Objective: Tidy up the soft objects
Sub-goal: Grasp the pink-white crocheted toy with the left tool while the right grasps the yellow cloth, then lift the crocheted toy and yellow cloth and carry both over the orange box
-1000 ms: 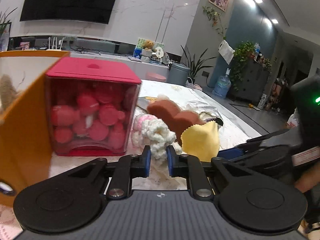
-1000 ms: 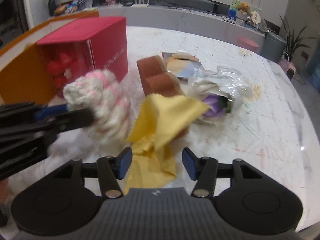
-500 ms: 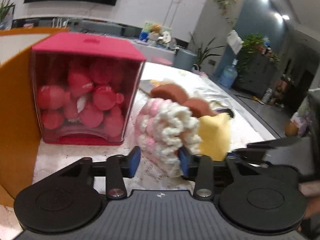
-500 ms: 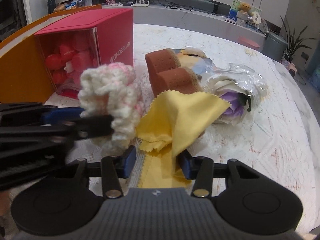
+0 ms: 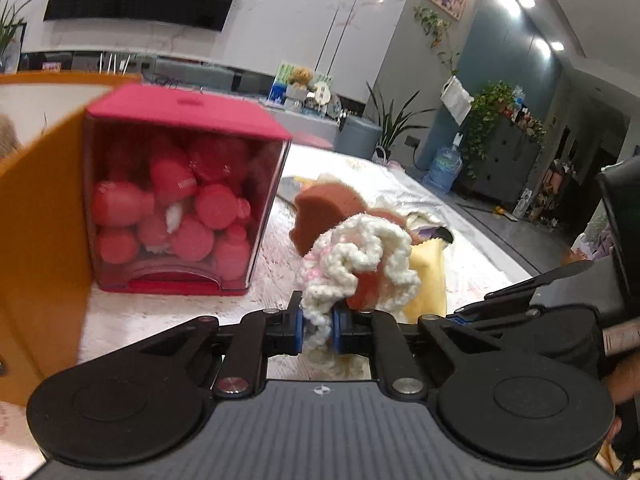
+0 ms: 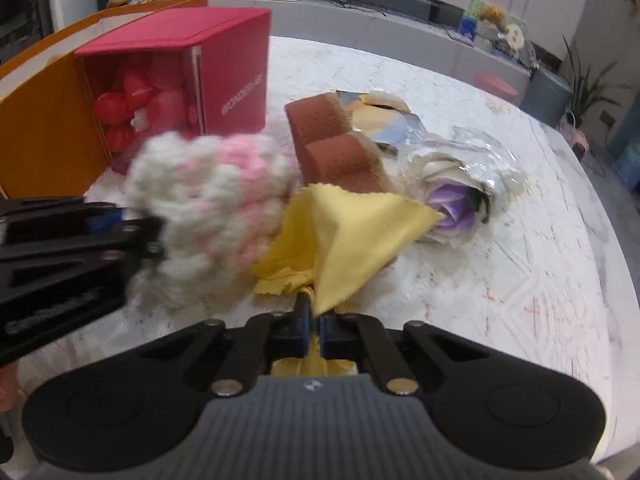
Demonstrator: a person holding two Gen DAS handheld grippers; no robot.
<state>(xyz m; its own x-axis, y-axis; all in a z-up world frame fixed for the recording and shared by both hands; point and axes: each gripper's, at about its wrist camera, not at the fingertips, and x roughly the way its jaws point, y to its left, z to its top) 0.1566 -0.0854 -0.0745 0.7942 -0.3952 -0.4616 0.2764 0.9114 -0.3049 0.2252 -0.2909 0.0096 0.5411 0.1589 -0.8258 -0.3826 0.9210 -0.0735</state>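
My left gripper (image 5: 317,330) is shut on a white and pink crocheted piece (image 5: 360,264), which bunches up in front of its fingers. In the right wrist view that crocheted piece (image 6: 208,200) shows at the left, held by the left gripper (image 6: 132,220). The right gripper (image 6: 313,330) is shut on a yellow cloth (image 6: 348,236), whose corner stands up above the jaws. The yellow cloth (image 5: 430,276) also shows behind the yarn in the left wrist view. A brown sponge (image 6: 332,148) lies on the table just beyond both.
A red box (image 5: 180,200) with red soft balls behind a clear front stands at the left, against an orange bin (image 5: 40,208). A purple fabric flower in crinkled wrap (image 6: 456,188) lies right of the sponge. The white patterned tabletop (image 6: 520,260) stretches to the right.
The left jaws opened around the crocheted piece and then shut on it. The right jaws closed from wide apart onto the yellow cloth, gathering it upward.
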